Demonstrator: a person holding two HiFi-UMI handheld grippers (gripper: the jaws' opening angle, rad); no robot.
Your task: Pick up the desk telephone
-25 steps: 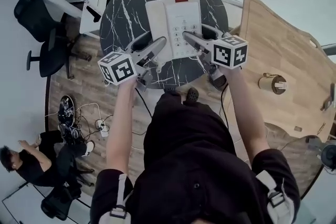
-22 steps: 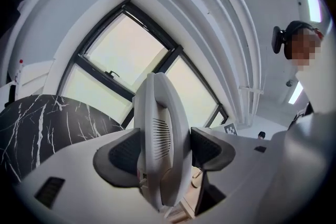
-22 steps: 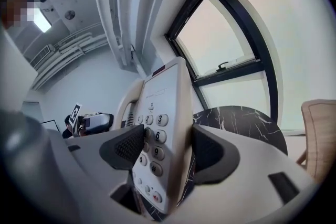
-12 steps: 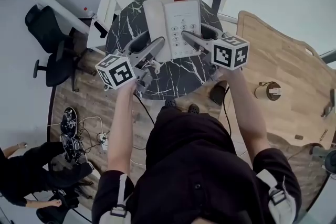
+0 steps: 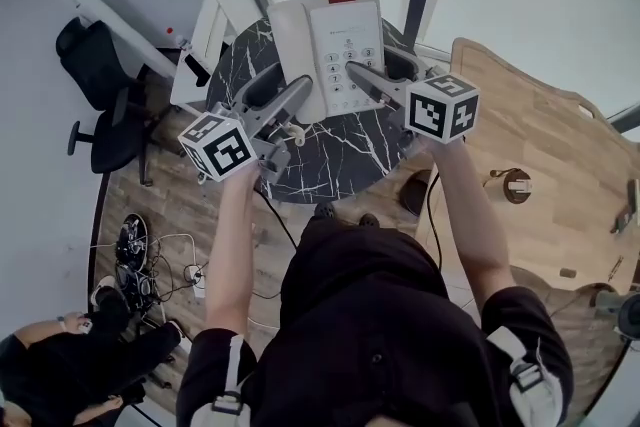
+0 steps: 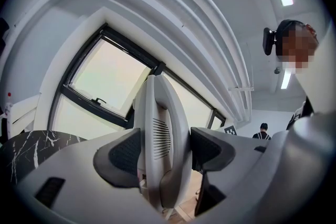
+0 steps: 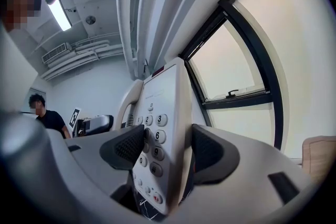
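Desk telephone point(image 5: 340, 40) clamped inside left hand-held gripper point(image 6: 164, 152) (right point(image 7: 168, 152) too).

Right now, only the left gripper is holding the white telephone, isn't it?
No, that part is wrong: two hold it, not one. The left gripper is shut on the handset side of the white telephone, and the right gripper view shows the right gripper shut on its keypad side too.

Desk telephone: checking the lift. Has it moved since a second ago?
Yes. The desk telephone has risen off the marble table; its far end now reaches past the table's far edge.
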